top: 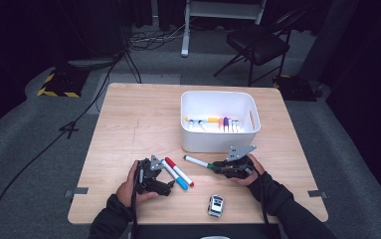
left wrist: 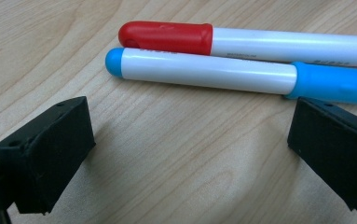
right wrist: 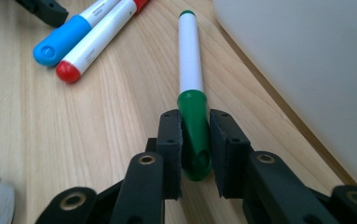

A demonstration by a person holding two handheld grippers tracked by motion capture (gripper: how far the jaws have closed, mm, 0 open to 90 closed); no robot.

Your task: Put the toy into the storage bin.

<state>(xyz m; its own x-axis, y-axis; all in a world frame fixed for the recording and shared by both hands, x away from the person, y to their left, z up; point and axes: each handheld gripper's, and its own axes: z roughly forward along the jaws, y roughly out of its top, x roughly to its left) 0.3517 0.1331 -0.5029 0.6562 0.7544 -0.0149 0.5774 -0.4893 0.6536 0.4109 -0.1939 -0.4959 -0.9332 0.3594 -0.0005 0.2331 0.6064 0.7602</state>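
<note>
My right tongs (right wrist: pixel 195 140) clamp the green marker's (right wrist: pixel 191 70) cap on the tabletop (right wrist: pixel 97 140); left tongs (left wrist: pixel 190 144) stand apart, empty, beside the blue marker (left wrist: pixel 204 72).

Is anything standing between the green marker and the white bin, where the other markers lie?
Nothing visible does. The right gripper is shut on the green marker by its cap, and the white bin stands just beyond it with only bare table between. The red marker and blue marker lie off to the side.
</note>
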